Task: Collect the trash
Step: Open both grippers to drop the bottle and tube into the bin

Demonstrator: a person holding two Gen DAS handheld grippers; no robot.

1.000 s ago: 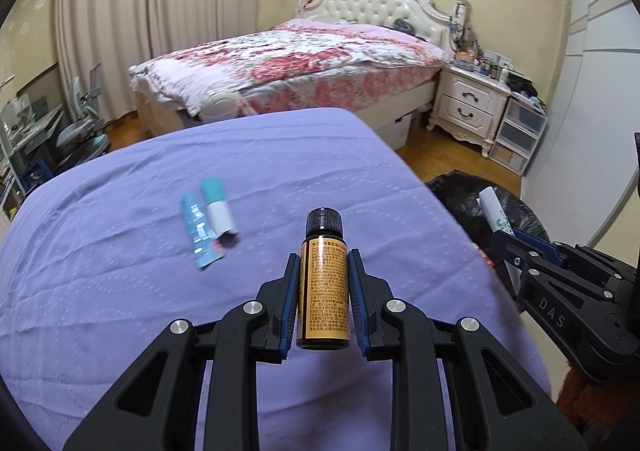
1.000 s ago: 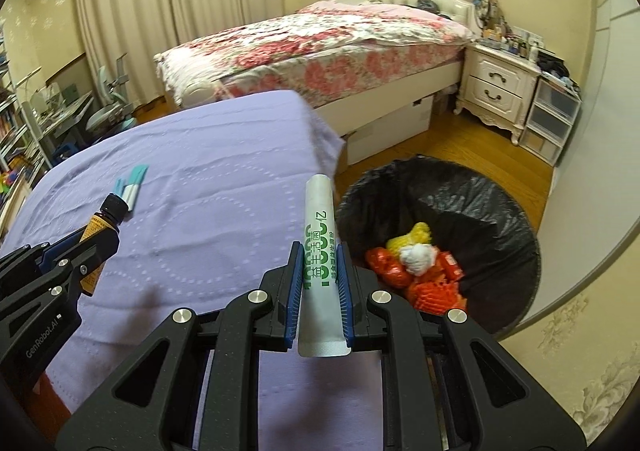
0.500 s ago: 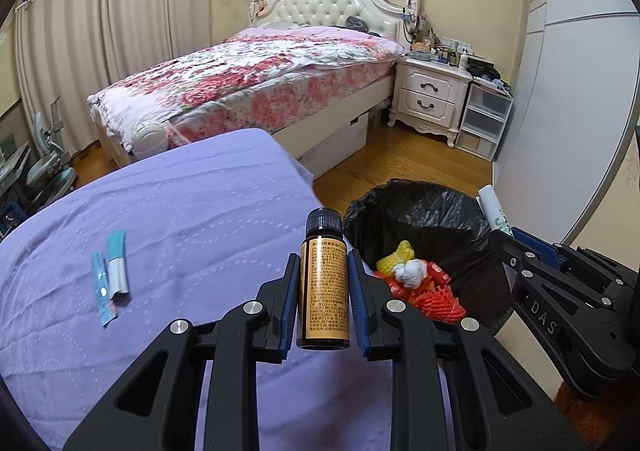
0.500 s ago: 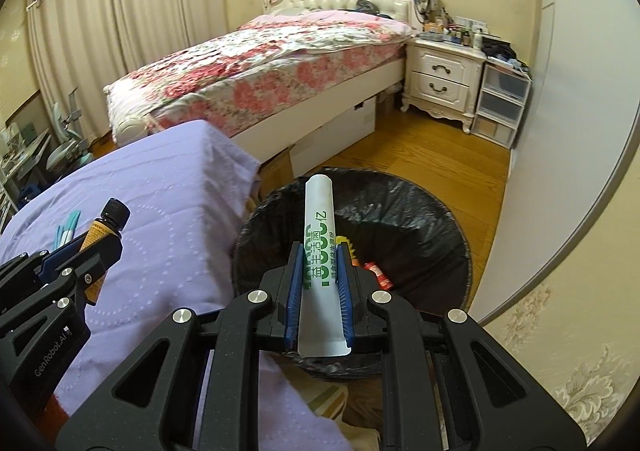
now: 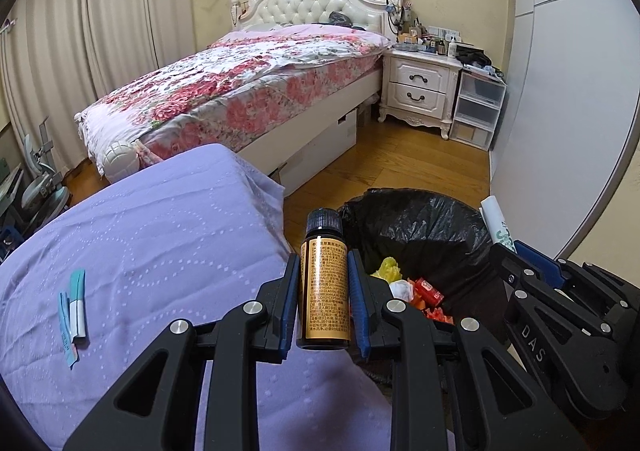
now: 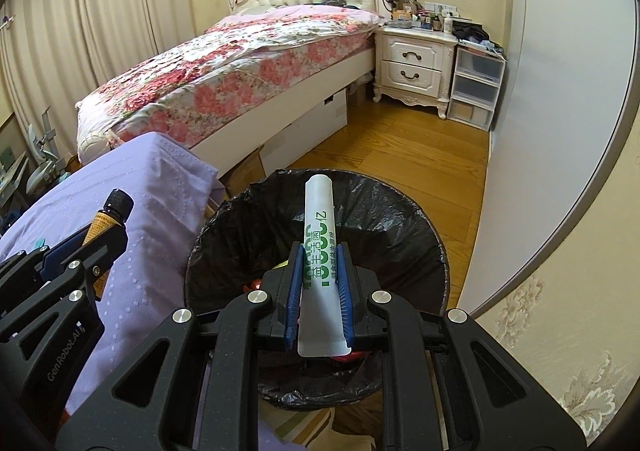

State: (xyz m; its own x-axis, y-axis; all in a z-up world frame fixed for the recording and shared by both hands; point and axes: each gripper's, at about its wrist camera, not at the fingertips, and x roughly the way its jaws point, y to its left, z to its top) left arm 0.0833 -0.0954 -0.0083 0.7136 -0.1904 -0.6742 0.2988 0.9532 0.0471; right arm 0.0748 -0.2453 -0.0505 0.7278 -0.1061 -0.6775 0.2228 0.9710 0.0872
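My right gripper [image 6: 319,287] has its jaws closed on the white tube [image 6: 320,247], right above the trash bin [image 6: 420,235], ready to drop it. My left gripper [image 5: 323,287] clamps the brown bottle [image 5: 324,291] at the bin's near-left edge, waiting.

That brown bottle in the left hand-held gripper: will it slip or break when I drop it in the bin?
The bottle looks rigid, glossy and round, so probably slippery. It may be glass, though the bin already holds soft trash that should cushion it.
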